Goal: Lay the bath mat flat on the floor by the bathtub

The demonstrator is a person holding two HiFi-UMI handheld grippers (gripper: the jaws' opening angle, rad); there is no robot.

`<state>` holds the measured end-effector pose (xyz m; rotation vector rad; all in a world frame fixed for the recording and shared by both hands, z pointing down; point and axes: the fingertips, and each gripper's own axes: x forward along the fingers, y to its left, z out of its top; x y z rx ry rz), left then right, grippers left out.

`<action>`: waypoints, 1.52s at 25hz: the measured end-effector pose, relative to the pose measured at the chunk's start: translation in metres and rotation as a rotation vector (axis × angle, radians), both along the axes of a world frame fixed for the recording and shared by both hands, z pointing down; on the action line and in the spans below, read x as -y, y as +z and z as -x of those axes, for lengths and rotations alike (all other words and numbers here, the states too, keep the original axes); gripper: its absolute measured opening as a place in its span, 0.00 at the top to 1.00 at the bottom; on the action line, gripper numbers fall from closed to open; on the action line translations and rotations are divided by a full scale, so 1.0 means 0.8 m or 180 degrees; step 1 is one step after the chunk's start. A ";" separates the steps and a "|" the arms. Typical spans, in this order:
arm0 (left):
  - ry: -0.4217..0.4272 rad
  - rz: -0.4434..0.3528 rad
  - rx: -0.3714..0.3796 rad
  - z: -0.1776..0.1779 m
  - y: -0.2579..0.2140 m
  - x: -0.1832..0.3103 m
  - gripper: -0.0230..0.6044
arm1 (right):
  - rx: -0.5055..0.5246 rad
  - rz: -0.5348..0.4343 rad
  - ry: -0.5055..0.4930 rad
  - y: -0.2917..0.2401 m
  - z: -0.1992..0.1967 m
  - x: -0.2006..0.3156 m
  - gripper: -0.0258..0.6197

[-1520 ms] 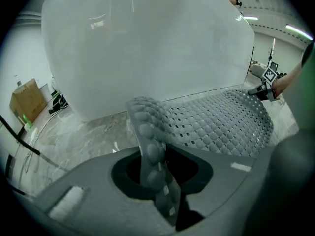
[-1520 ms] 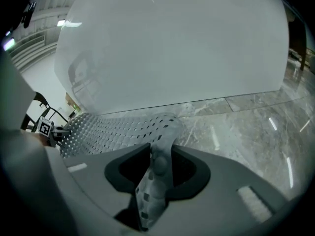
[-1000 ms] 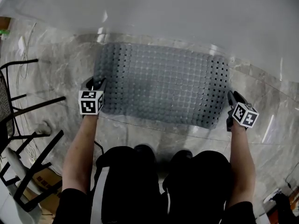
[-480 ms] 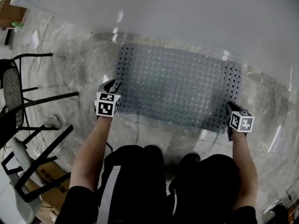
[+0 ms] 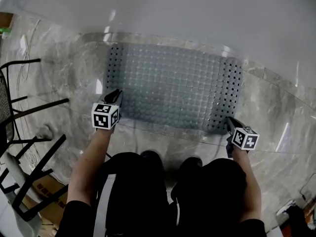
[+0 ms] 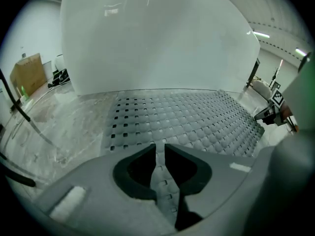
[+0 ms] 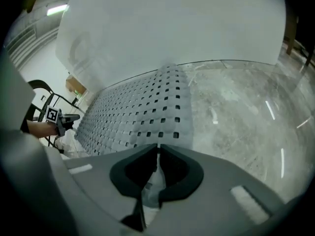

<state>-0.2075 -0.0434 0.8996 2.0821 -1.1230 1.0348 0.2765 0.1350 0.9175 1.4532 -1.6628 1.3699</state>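
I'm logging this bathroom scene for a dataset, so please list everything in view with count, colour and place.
mat: 1, grey with holes, flat on the floor along the tub
tub: 1, white, across the top
floor: 1, grey marble, under everything
chair: 1, seen in part, black frame, left edge
box: 1, brown cardboard, lower left
arms: 2, bare, reaching to the mat's near corners
legs: 2, in black, bottom centre
left tongs: 1, grey, jaws closing on the mat's near left corner
right tongs: 1, grey, jaws closing on the mat's near right corner
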 end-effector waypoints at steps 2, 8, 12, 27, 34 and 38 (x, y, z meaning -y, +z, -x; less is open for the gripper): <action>0.0058 0.0063 -0.0016 -0.009 0.004 -0.006 0.86 | -0.0006 -0.0006 -0.0003 0.005 -0.004 -0.001 0.94; 0.0112 0.0105 -0.0069 -0.022 -0.005 -0.001 0.87 | -0.0103 0.0102 -0.0097 0.026 -0.004 0.000 0.96; 0.0164 0.0020 -0.0110 -0.032 -0.020 0.012 0.91 | -0.0147 0.0047 -0.0034 0.027 -0.006 0.000 0.96; 0.0445 0.0076 -0.0336 -0.079 -0.044 0.008 0.95 | -0.0259 0.0036 -0.0035 0.002 -0.003 0.033 0.96; 0.0474 0.0225 -0.0372 -0.077 -0.040 0.000 0.95 | -0.0319 -0.0041 -0.0093 0.007 -0.005 0.072 0.96; 0.0532 0.0170 -0.0425 -0.083 -0.049 -0.004 0.95 | -0.0328 -0.0067 -0.0037 0.010 -0.015 0.085 0.96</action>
